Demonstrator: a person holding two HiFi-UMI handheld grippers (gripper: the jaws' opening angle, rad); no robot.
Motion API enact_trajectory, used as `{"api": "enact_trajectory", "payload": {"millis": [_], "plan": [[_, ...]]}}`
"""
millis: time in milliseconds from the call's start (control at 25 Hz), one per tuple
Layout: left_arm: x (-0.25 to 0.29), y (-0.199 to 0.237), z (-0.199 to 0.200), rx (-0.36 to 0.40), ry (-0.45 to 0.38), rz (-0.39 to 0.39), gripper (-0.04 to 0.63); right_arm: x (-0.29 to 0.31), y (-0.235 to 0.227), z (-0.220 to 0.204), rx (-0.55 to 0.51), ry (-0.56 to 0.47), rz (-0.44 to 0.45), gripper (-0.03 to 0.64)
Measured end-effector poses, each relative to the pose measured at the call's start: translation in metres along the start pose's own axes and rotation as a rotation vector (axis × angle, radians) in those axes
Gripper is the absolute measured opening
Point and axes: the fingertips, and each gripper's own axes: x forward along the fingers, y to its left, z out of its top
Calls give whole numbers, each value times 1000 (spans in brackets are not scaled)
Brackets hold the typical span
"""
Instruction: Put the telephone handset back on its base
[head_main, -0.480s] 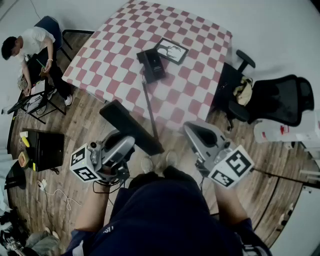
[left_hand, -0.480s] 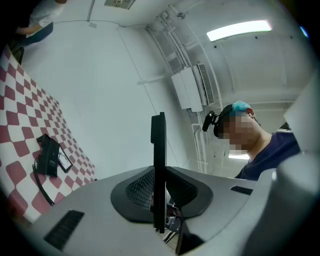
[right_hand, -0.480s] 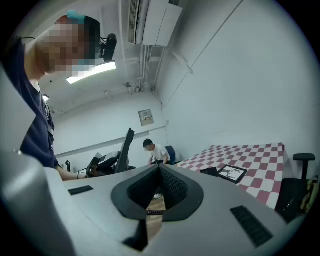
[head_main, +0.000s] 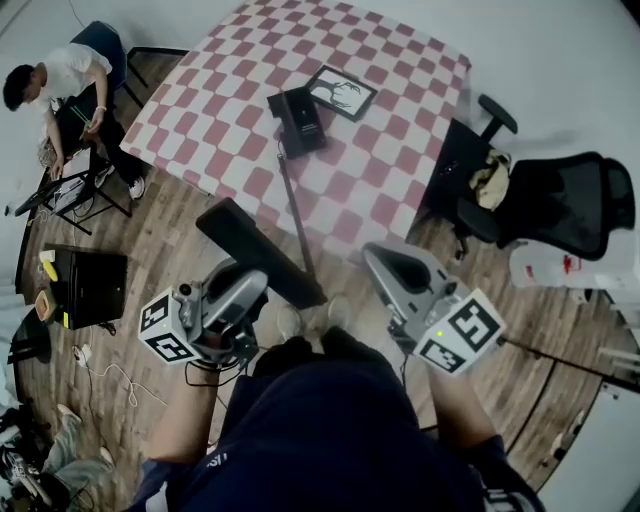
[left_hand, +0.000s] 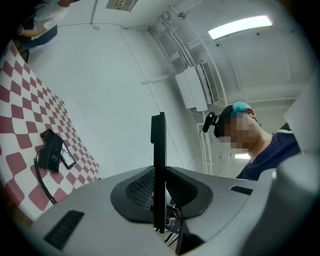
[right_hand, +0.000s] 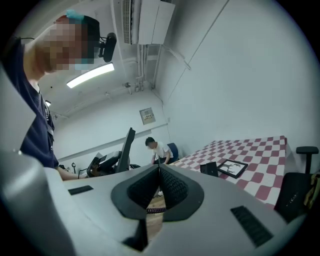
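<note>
My left gripper (head_main: 250, 283) is shut on the black telephone handset (head_main: 258, 252), a long flat bar held over the wooden floor short of the table. In the left gripper view the handset (left_hand: 159, 160) stands edge-on between the pads of that gripper (left_hand: 159, 200). A dark cord (head_main: 292, 210) runs from the handset up to the black telephone base (head_main: 298, 120) on the red-and-white checked table (head_main: 390, 160). My right gripper (head_main: 388, 258) is shut with nothing in it; its pads meet in the right gripper view (right_hand: 159, 176). The base (right_hand: 210, 169) also shows there, far off.
A framed picture (head_main: 341, 93) lies right of the base. A black office chair (head_main: 560, 200) stands at the table's right side. A seated person (head_main: 60, 80) and a black case (head_main: 90, 290) are at the left. A white container (head_main: 555, 265) sits on the floor.
The table and base sit slightly higher and further left in the head view. Both grippers and the handset keep their places.
</note>
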Motion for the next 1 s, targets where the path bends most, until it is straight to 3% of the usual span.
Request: {"api": "enact_trajectory", "payload": {"millis": [640,1000], "plan": [[41,4,-33,48,-38,98,92,-32,-43,-3,16,17,99,17],[46,-1,-38,65,-41,112,92,-37,-47,-3,9,15,121,17]]}}
